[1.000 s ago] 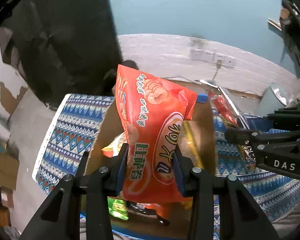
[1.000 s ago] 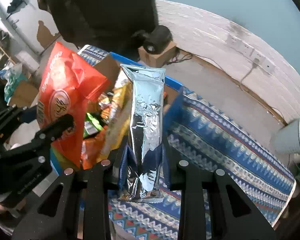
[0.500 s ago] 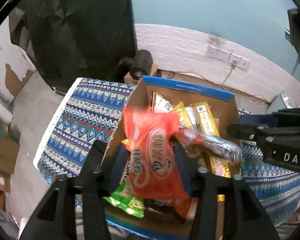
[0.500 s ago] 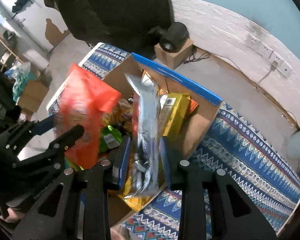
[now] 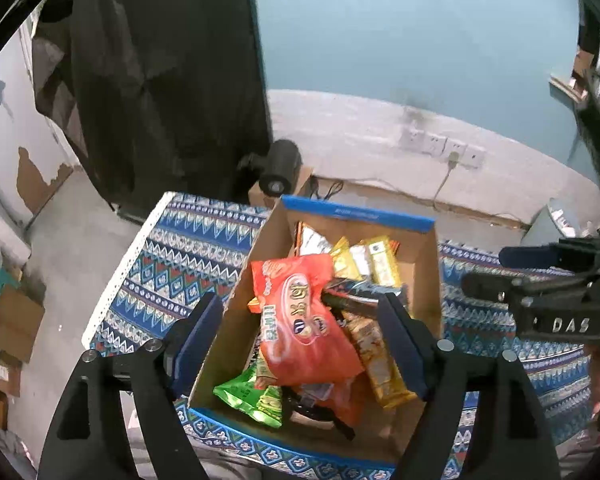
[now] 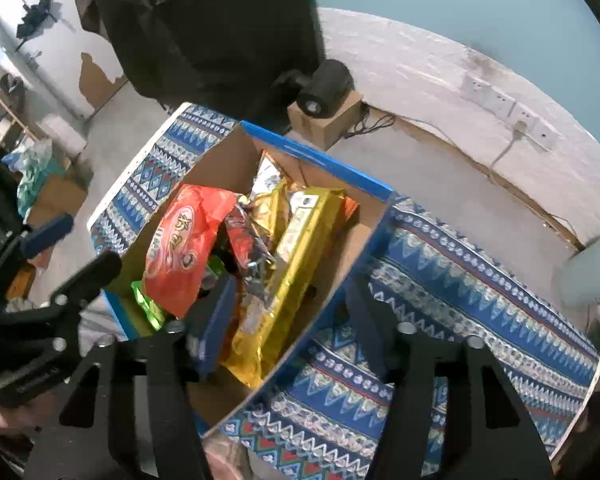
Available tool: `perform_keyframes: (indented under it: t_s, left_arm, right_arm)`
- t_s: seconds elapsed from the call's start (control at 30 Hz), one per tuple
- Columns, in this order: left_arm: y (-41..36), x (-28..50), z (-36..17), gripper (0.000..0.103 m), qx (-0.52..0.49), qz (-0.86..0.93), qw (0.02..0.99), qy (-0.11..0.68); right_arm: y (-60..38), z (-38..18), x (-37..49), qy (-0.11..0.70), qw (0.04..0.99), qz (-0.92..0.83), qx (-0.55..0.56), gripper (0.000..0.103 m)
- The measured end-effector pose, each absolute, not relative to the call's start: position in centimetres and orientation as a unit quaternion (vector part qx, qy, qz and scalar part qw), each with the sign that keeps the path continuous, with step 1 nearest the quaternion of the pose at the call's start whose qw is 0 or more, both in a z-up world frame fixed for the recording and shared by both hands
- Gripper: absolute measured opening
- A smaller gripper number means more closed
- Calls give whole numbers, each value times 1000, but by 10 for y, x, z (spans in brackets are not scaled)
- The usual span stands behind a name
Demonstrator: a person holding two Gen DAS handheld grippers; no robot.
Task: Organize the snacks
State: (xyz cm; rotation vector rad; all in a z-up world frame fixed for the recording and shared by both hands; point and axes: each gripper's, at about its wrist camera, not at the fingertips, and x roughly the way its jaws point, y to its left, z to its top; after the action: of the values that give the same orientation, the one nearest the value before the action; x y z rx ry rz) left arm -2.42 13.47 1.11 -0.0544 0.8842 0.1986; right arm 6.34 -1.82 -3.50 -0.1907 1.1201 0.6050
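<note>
Half a second ago the left gripper pinched the orange snack bag and the right gripper pinched the silver packet; both have since let go. The bag and packet now lie inside the cardboard box on the patterned counter, among yellow packets. Both pairs of fingers are spread wide, holding nothing, above the box's near edge.
</note>
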Motion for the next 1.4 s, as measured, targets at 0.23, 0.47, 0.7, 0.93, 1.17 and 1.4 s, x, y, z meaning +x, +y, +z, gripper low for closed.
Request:
perform_keyframes:
  t_s: [0.23,0.47,0.7,0.93,1.17,1.4]
  left_arm:
    - [122,-39,35,89,-28,86,912,400]
    - [108,-50,43,89,-25,78,915,394]
    - [89,-54,47,90,-12,67,919,388]
    - [86,-52,45,90,-19,69,916,394]
    - [80,-51,45,90,-15,61,916,396]
    - [78,-49,40,90,-14,60,913,404]
  right_arm:
    - [-51,-22,40,509,815,264,-83,76]
    - [-79,-10,22,492,831,252,-66,76]
    - [-81,-2,5,469,841,257,-84,76]
    - [-88,-4,0,457,849,249,-88,77]
    - [-94,-14,1,469,845,245,-80,77]
    - [-95,-16,1,471,844,245,-79,77]
